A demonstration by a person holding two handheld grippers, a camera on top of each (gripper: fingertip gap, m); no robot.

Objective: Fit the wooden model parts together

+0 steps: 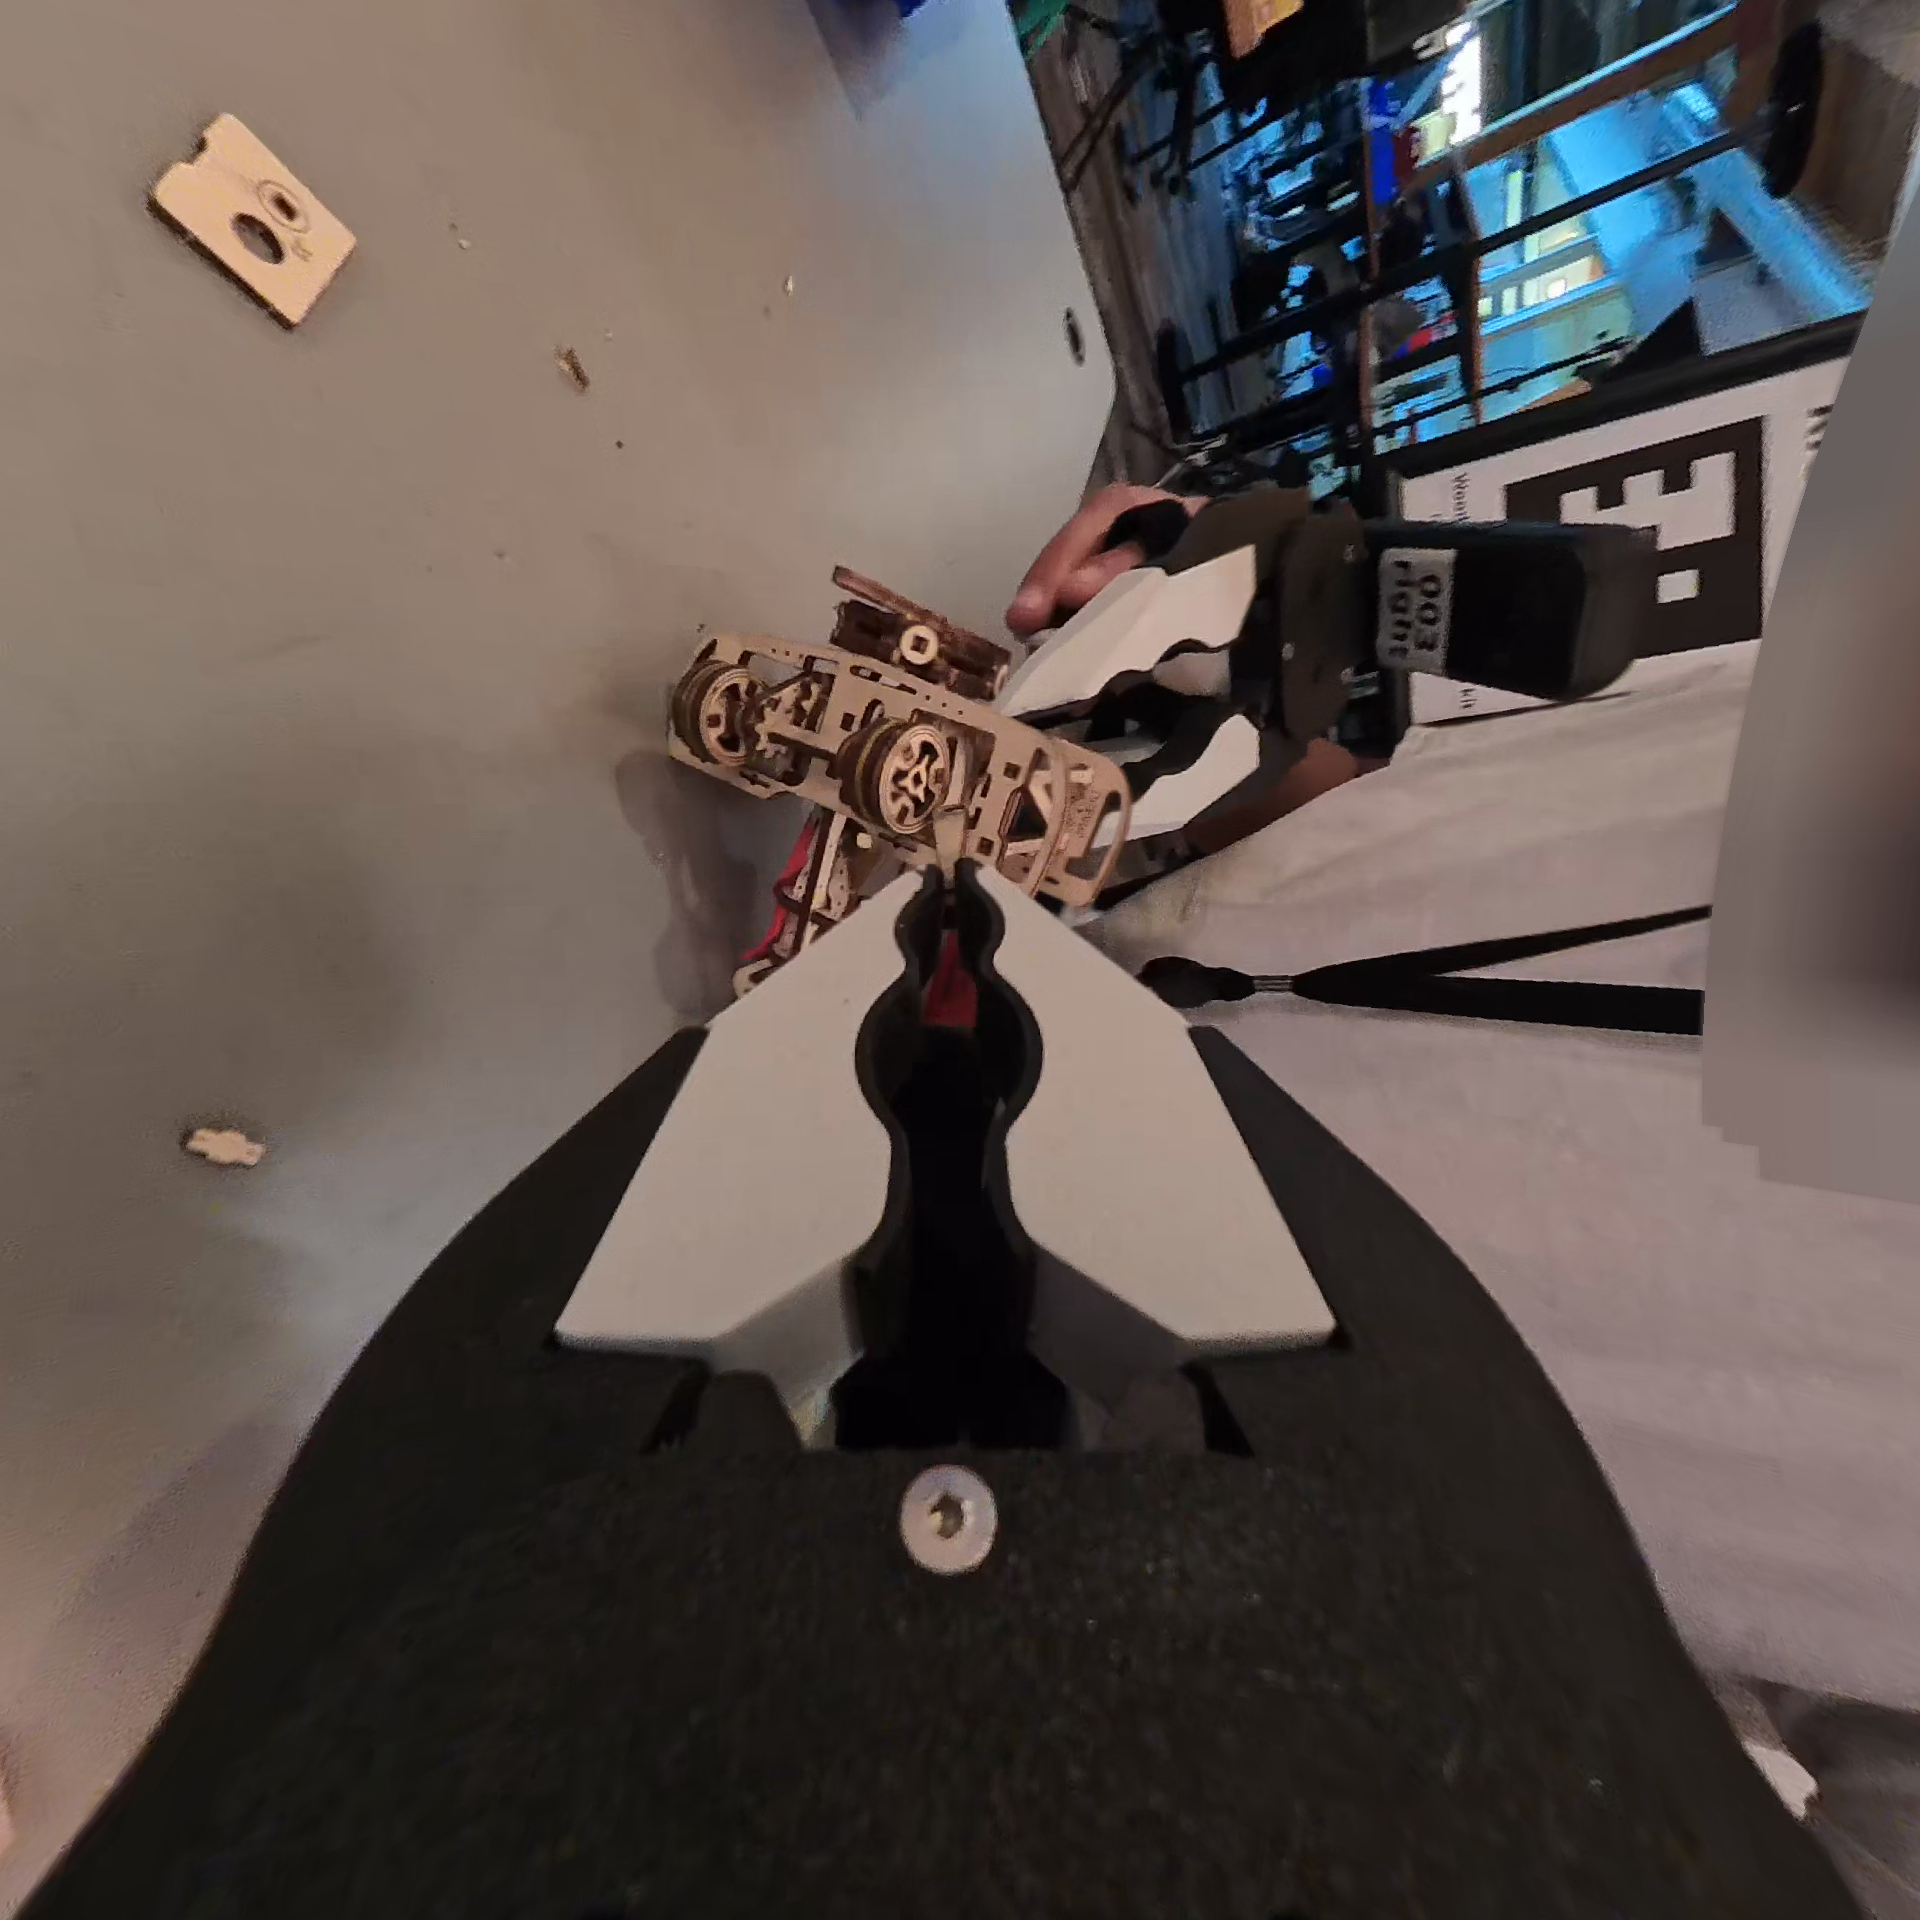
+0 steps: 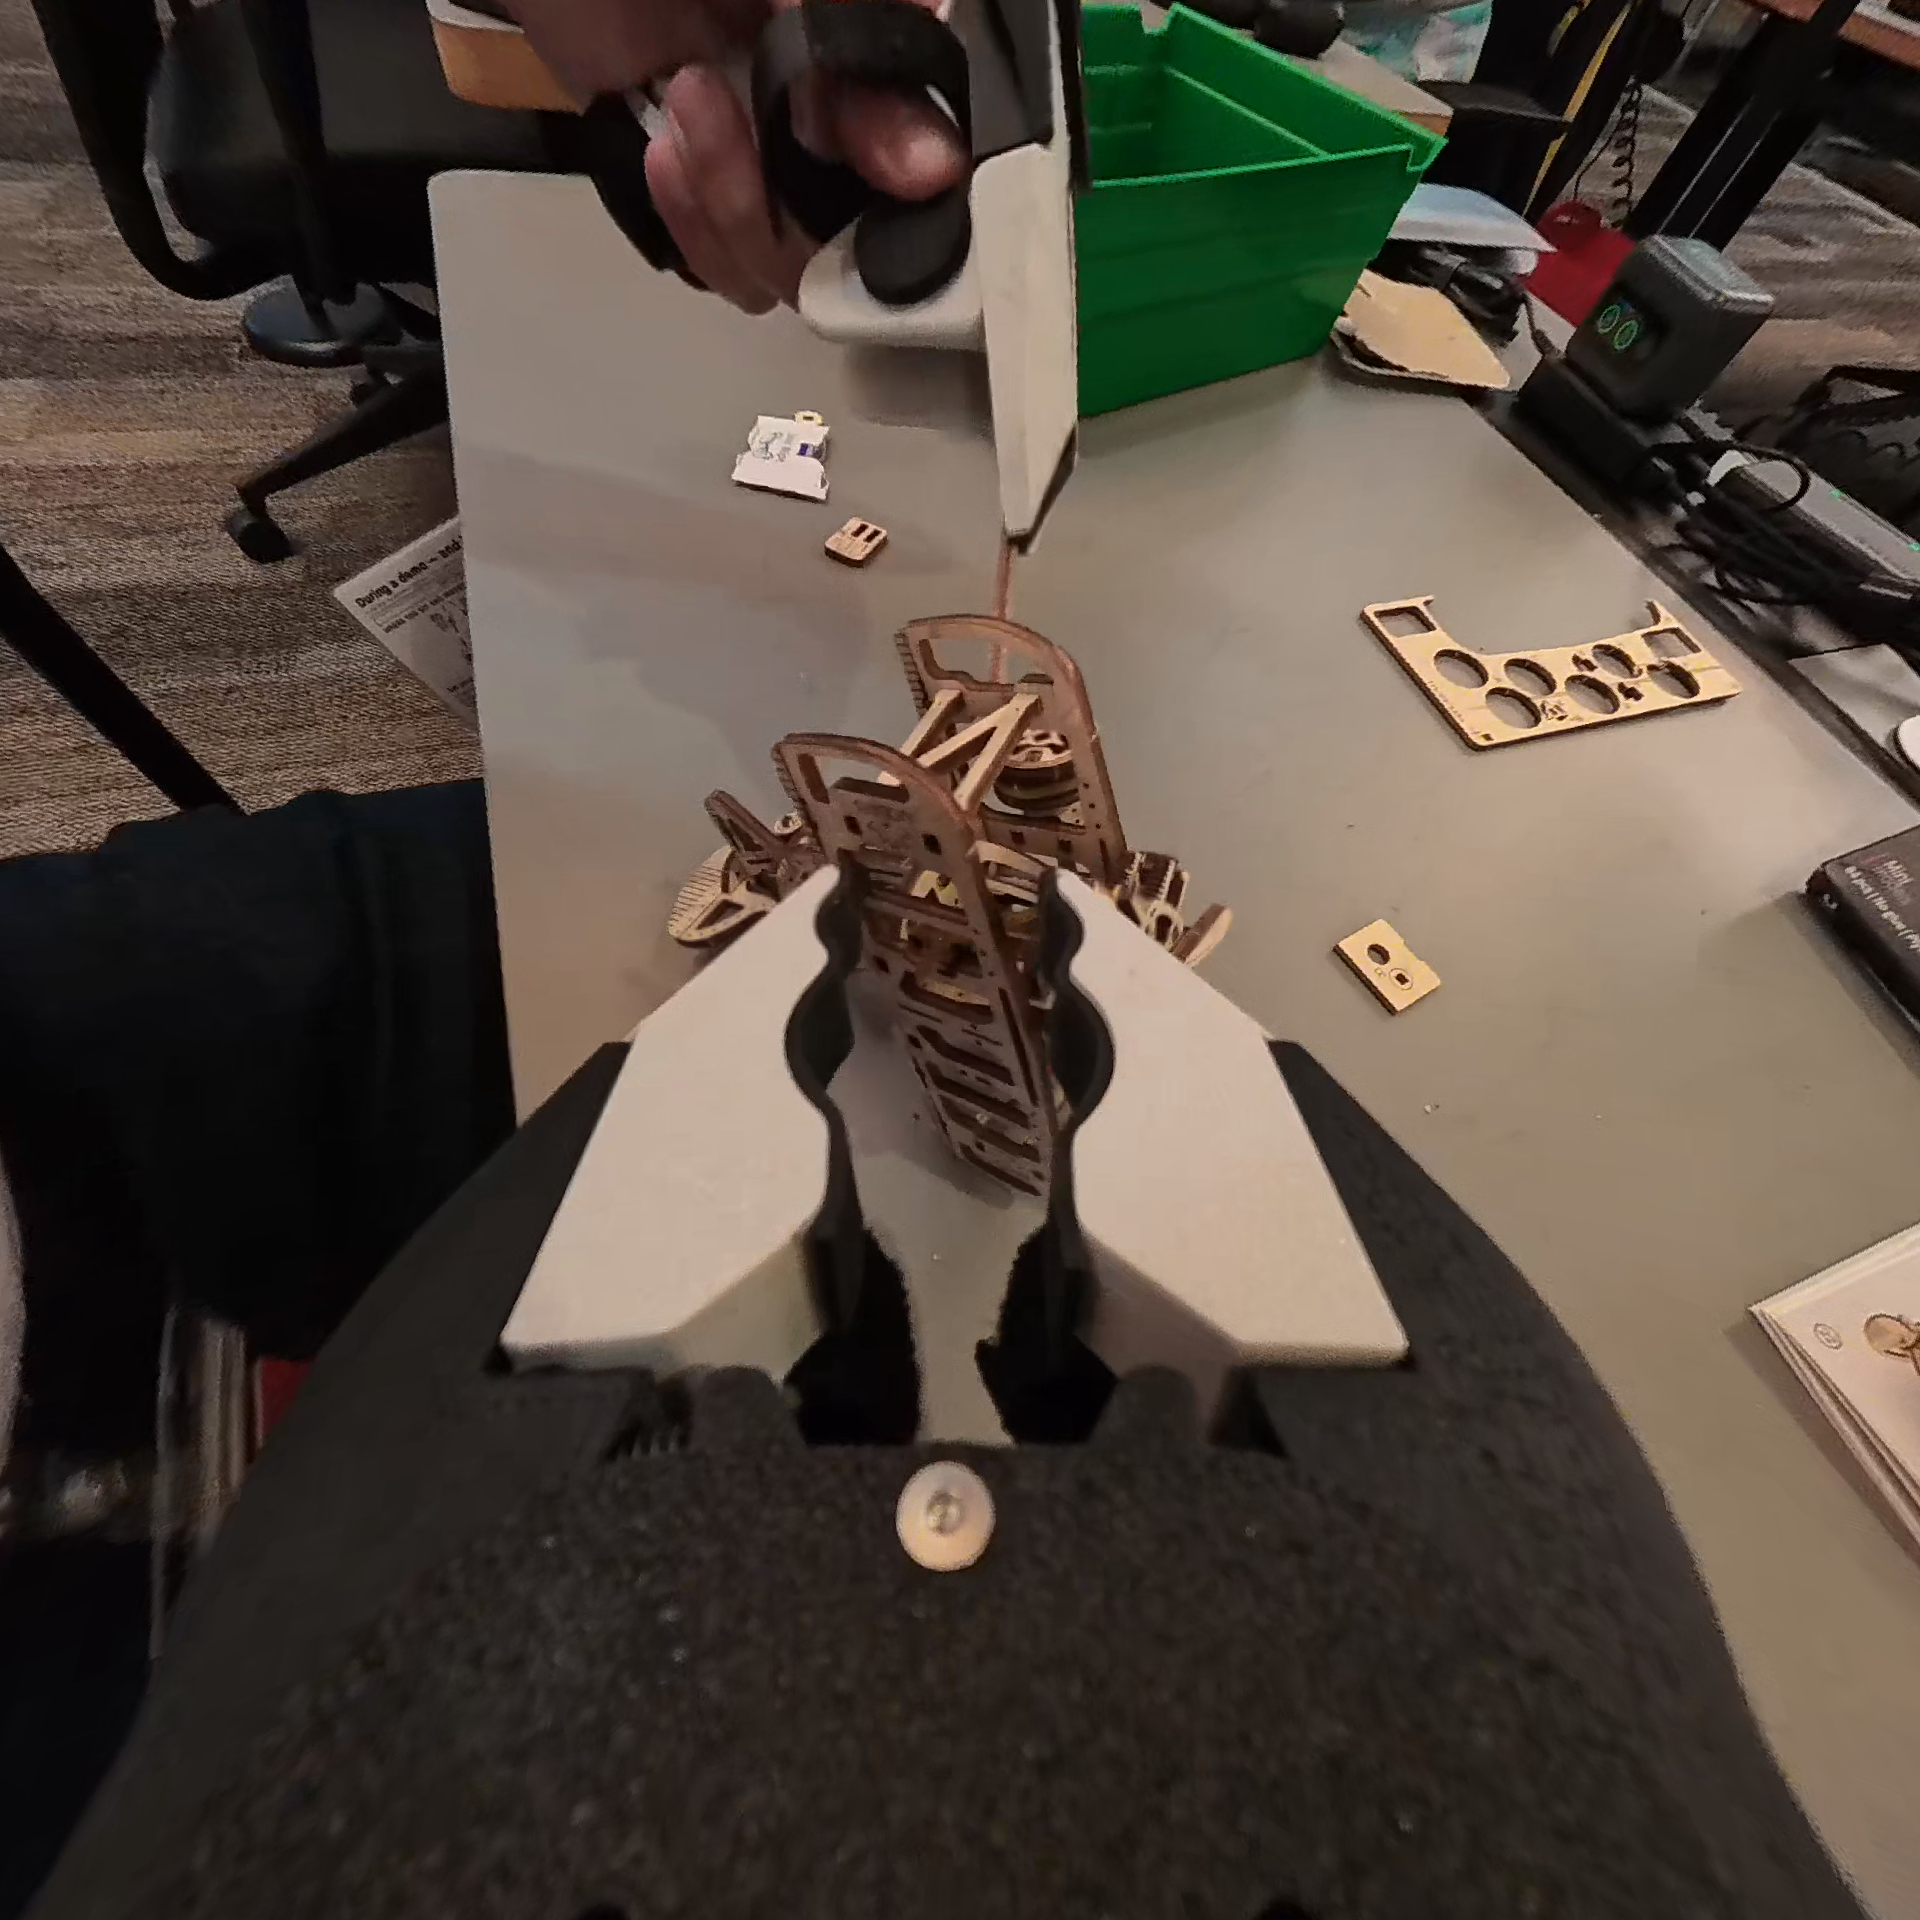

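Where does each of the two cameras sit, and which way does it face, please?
Left wrist view: on the left tool, tilted, looking along its shut fingers at the wooden model; the right tool and a hand show beyond.
Right wrist view: on the right tool, facing across the grey table, its fingers around the model; the left tool descends from above.
Shared: model, both tools.

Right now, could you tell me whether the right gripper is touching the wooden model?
Touching. In the right wrist view the right gripper has its fingers closed around the wooden model, whose frame sits pressed between the pads with no visible gap on the right side.
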